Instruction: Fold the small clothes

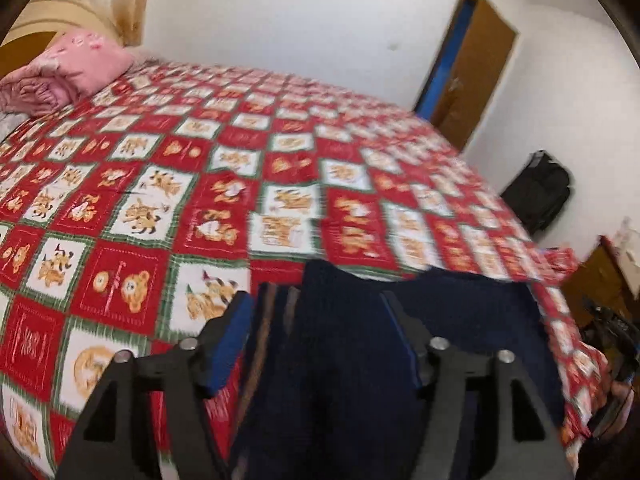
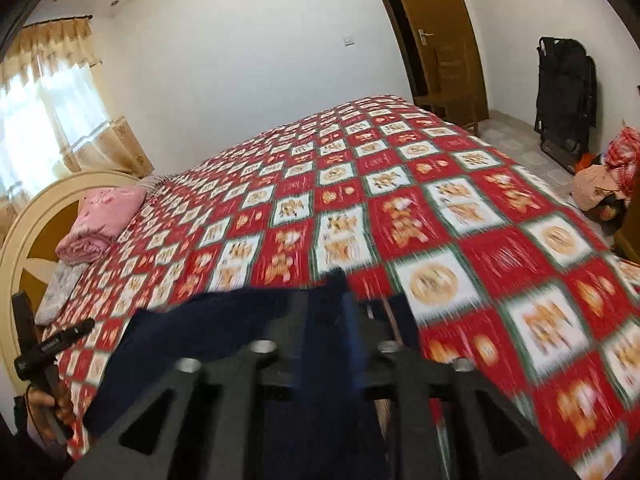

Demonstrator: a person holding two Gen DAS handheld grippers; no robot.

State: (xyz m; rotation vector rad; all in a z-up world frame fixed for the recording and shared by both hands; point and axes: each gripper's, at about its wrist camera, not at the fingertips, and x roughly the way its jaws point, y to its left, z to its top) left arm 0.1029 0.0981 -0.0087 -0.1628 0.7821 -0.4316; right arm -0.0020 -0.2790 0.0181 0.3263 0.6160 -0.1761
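Note:
A small dark navy garment with brown stripes along one edge hangs over the near edge of the bed. My left gripper is open, its blue-padded fingers standing wide apart with the navy cloth draped between and over them. In the right wrist view the same garment bunches in front of my right gripper, whose fingers are closed together on a fold of the cloth. The views are blurred by motion.
The bed is covered by a red, white and green patchwork quilt. A folded pink blanket lies near the headboard. A wooden door, a black folded chair and a heap of clothes stand beyond the bed.

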